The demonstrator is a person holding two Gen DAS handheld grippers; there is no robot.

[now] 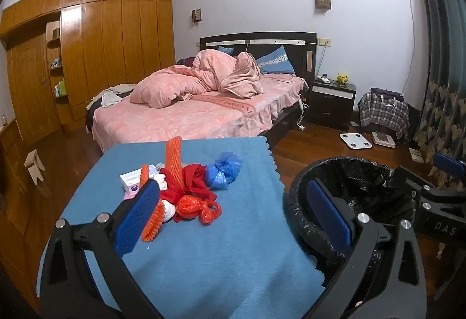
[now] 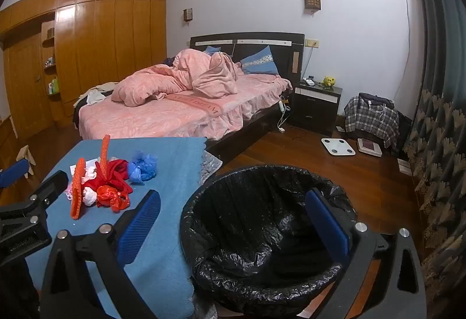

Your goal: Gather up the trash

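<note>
Here, both tools, left [image 1: 233,211] and right [image 2: 230,220], gape empty; trash [image 1: 186,188] heaps on the table [image 1: 204,246] beside the bin [image 2: 262,231]. Tangled bags could drag neighbours off the edge.

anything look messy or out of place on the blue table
Yes: a loose heap of trash sits on the blue cloth, with an orange foam net sticking upright, red bags and a blue bag. The lined bin beside it looks empty.

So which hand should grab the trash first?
Probably the left. Its tool is open and faces the trash pile on the blue cloth. The right tool is open over the black-lined bin.
</note>
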